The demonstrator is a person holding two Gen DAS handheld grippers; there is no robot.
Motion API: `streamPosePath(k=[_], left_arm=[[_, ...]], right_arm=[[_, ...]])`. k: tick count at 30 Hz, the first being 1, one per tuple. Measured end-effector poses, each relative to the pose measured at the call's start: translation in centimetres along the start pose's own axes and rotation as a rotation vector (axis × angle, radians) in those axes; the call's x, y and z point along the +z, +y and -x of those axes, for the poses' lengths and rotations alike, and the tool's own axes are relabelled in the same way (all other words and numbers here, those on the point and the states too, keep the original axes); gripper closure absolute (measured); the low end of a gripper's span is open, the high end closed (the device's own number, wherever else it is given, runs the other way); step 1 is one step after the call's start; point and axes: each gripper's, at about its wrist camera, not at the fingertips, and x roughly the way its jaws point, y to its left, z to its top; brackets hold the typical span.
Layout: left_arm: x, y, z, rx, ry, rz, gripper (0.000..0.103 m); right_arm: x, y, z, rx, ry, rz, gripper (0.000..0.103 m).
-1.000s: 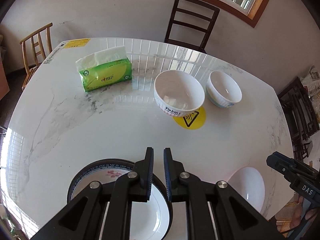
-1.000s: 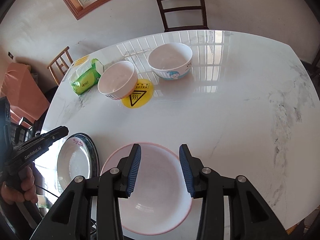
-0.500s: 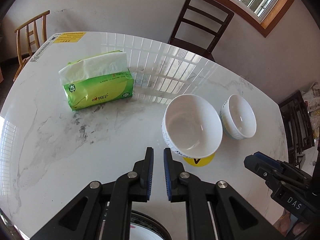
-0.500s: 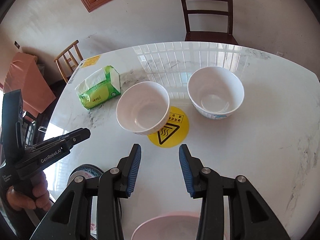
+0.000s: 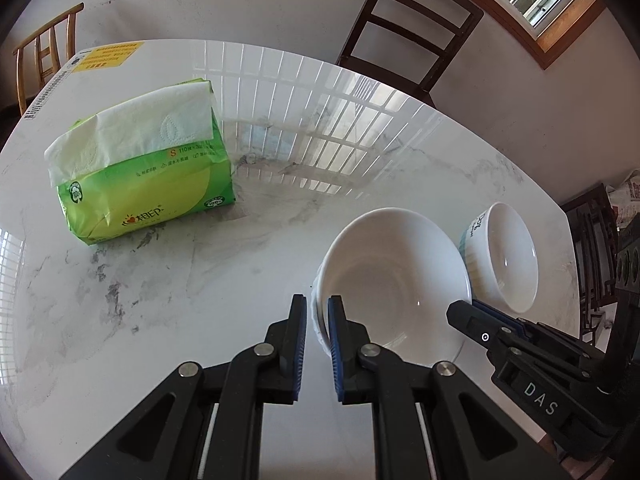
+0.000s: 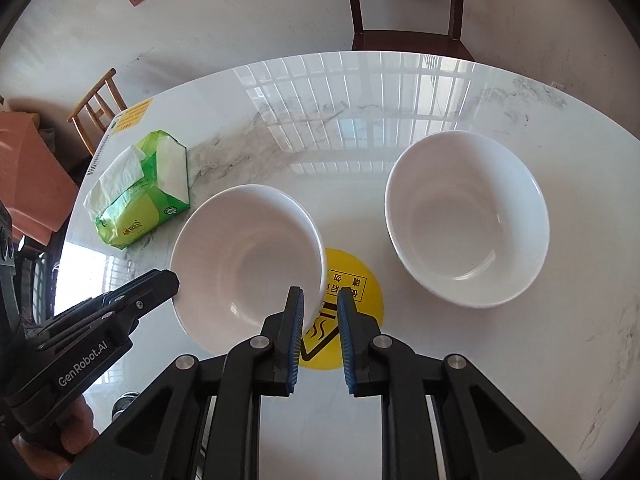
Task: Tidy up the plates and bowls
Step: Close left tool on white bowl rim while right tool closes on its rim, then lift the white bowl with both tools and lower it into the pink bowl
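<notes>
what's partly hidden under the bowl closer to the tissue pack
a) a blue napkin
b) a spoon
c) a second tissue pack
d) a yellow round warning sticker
d: in the right wrist view the yellow round warning sticker lies flat on the table, and the edge of the bowl nearer the tissue pack overlaps its left side; the tissue pack lies apart, further left.

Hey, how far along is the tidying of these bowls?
Done: nothing visible; the near bowl and far bowl stand apart, unstacked. In hand: the right tool has just been closing astride the near bowl's rim, grip unconfirmed; the left tool is shut at the opposite rim. Left: nesting the bowls; plates are out of view.
</notes>
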Motion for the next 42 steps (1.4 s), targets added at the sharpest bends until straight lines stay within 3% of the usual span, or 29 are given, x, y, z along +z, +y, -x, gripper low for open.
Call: streamPosePath(k=[8, 19, 42], left_arm=[[0.3, 0.0, -1.9, 0.0, 0.023, 0.006, 0.093], [-0.7, -0.3, -0.5, 0.019, 0.027, -0.006, 0.094], [-5.7, -4.9, 6.4, 0.01, -0.021, -0.09, 0.095]], right_arm=[[0.9, -0.3, -1.9, 0.015, 0.027, 0.002, 0.093], [0.6, -0.1, -1.9, 0.017, 0.032, 0.01, 0.094], [-3.8, -0.9, 6.1, 0.01, -0.041, 0.021, 0.094]])
